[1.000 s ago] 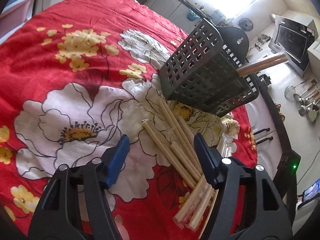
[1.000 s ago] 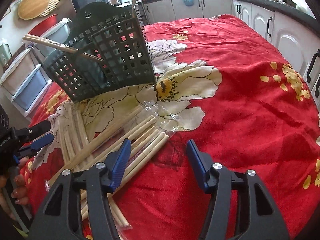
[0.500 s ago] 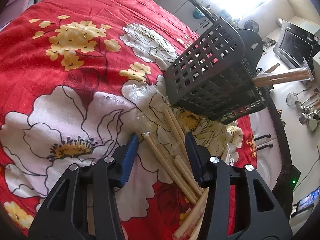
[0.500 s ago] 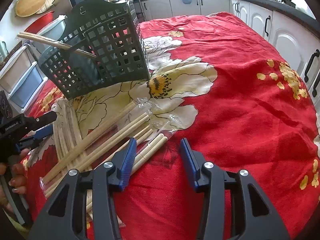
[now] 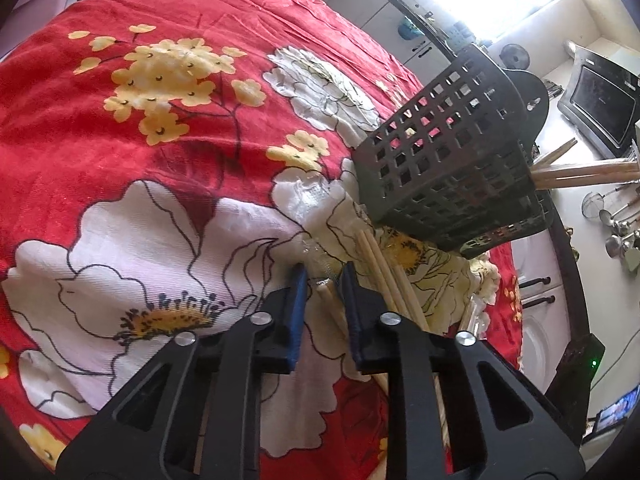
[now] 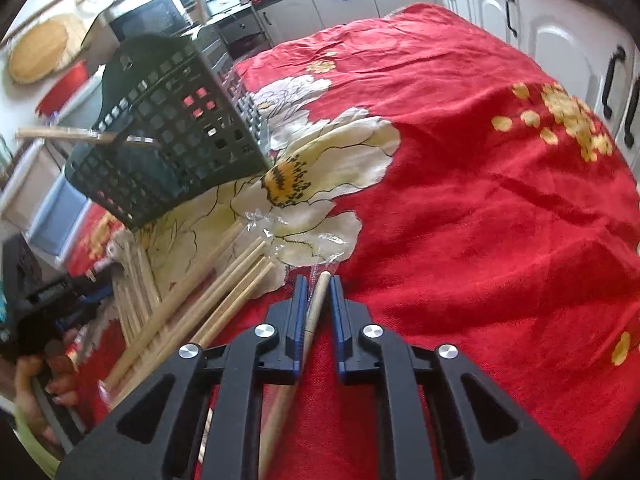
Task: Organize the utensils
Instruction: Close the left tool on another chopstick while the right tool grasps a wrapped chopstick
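A dark slotted utensil holder point(image 5: 452, 168) point(image 6: 172, 148) stands on the red floral cloth point(image 5: 160, 200), with wooden chopsticks point(image 5: 588, 170) poking out of it. Loose pale chopsticks point(image 5: 384, 268) point(image 6: 224, 276), some in clear wrappers, lie in front of it. My left gripper point(image 5: 324, 276) is closing around the end of one chopstick point(image 5: 325, 292), with small gaps still at both pads. My right gripper point(image 6: 318, 284) is closing too. Its pads pinch a single chopstick point(image 6: 318, 300) that runs back between the fingers. The left gripper point(image 6: 48, 304) and a hand point(image 6: 44, 376) show at the right wrist view's left edge.
Torn clear wrappers point(image 6: 304, 236) lie by the chopstick tips. White cabinets with dark handles point(image 6: 560, 40) run behind the table, and plastic drawers point(image 6: 52, 216) stand beside it. A microwave point(image 5: 600, 104) and hanging ladles point(image 5: 616, 220) are off to the side.
Both grippers' jaws have gone from wide apart to narrow. The left one slid forward over the chopstick ends. The right one now has a single chopstick lined up between its pads.
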Tool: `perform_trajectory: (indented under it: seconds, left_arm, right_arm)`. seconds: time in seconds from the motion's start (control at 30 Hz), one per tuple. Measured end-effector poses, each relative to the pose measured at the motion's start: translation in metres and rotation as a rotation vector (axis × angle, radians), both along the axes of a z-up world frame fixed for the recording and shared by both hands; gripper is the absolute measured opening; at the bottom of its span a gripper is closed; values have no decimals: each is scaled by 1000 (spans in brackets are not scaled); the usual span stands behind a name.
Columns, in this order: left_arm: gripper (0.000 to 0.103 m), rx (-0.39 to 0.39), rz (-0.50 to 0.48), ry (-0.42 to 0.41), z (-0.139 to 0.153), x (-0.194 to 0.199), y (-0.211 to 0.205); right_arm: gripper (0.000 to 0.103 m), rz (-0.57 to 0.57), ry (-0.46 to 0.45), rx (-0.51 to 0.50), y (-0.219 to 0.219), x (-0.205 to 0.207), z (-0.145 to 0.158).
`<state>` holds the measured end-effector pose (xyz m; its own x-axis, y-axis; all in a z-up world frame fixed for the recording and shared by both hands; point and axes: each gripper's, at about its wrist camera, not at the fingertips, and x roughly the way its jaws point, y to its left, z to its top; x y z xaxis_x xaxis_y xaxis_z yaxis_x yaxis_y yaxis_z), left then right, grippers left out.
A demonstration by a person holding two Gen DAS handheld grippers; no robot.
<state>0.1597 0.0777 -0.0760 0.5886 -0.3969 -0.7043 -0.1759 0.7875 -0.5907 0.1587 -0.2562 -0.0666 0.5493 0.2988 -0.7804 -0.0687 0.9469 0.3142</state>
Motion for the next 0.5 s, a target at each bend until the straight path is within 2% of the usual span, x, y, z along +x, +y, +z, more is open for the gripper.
perform_trajectory:
  seconds: [0.3,0.5]
  left_arm:
    - [6,-41,-6,-6,0,-4,6]
    - [5,-64,5,-59,14,-18,13]
  right_arm:
    - [7,7,-38,72,-7,-3,14]
    - [7,35,-98,79,-7,-8,33]
